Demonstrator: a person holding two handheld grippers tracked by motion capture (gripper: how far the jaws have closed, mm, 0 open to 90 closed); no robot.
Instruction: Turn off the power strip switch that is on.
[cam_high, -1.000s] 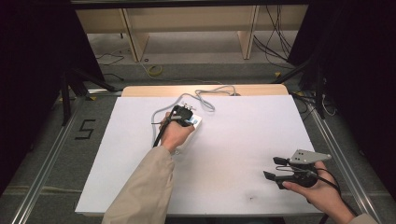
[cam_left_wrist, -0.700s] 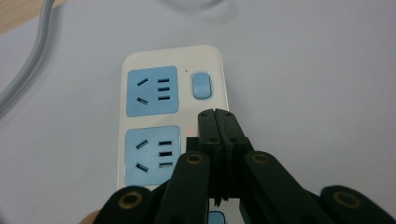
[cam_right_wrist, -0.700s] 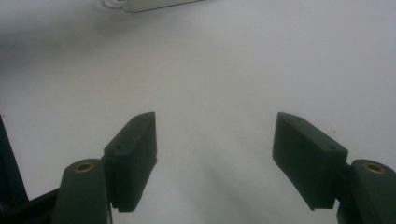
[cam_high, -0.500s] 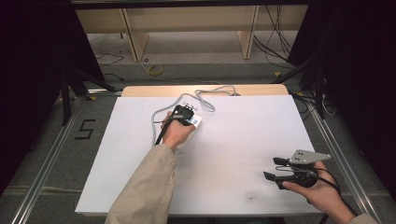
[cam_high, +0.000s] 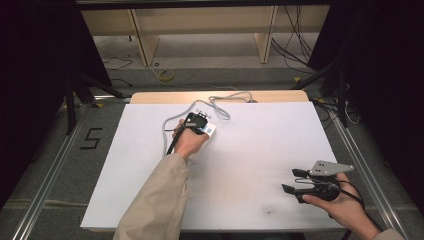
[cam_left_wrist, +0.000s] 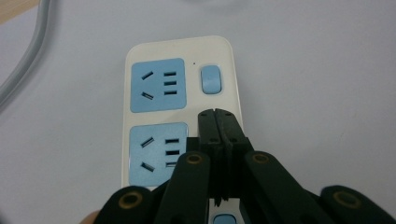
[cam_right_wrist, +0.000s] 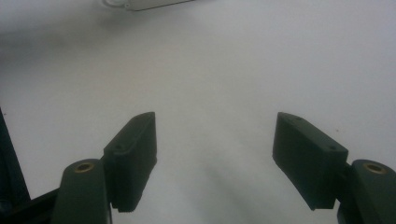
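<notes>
A white power strip (cam_left_wrist: 182, 107) with blue sockets and blue switches lies on the white table, its grey cable (cam_high: 220, 102) looping toward the far edge. My left gripper (cam_left_wrist: 216, 114) is shut, jaws pressed together, tips over the strip's right side just below one blue switch (cam_left_wrist: 209, 79); whether they touch it I cannot tell. In the high view the left gripper (cam_high: 195, 122) sits over the power strip (cam_high: 210, 130) at the table's middle back. My right gripper (cam_high: 291, 181) is held open near the front right, its jaws wide apart above bare table (cam_right_wrist: 210, 93).
The white table top (cam_high: 260, 150) spreads between the two hands. A wooden strip (cam_high: 150, 97) runs along the far edge. Metal rails (cam_high: 50, 170) flank the table, with shelving and loose cables on the floor beyond.
</notes>
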